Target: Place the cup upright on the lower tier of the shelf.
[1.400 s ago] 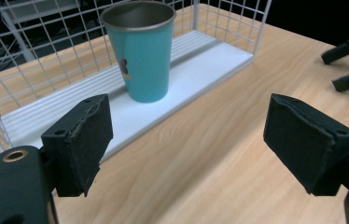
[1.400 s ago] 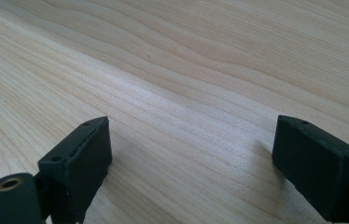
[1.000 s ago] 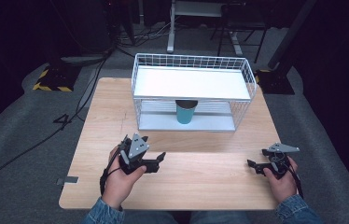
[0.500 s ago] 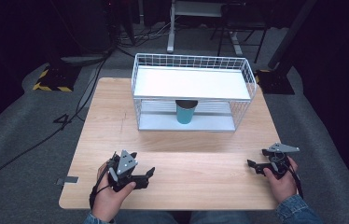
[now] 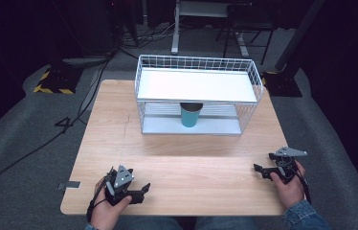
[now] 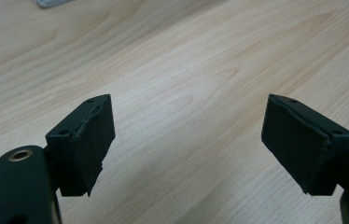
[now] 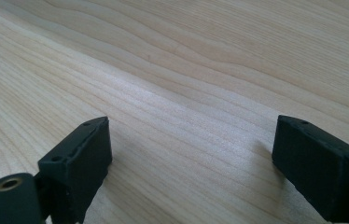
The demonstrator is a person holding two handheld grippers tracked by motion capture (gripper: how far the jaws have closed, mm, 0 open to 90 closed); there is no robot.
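Left gripper point(image 5: 139, 190) had retreated to lower left of frame; both grippers empty, jaws apart, right gripper point(image 5: 262, 171) unmoved. Teal cup point(image 5: 189, 115) under wire shelf point(image 5: 197, 85), untouched: likely finished.

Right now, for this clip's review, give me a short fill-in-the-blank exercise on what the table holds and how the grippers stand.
1. The teal cup stands on the ____ shelf of the white wire rack.
2. Both the left gripper and the right gripper have jaws that are ____.
3. The rack's top shelf holds ____.

Missing words: lower; open; nothing
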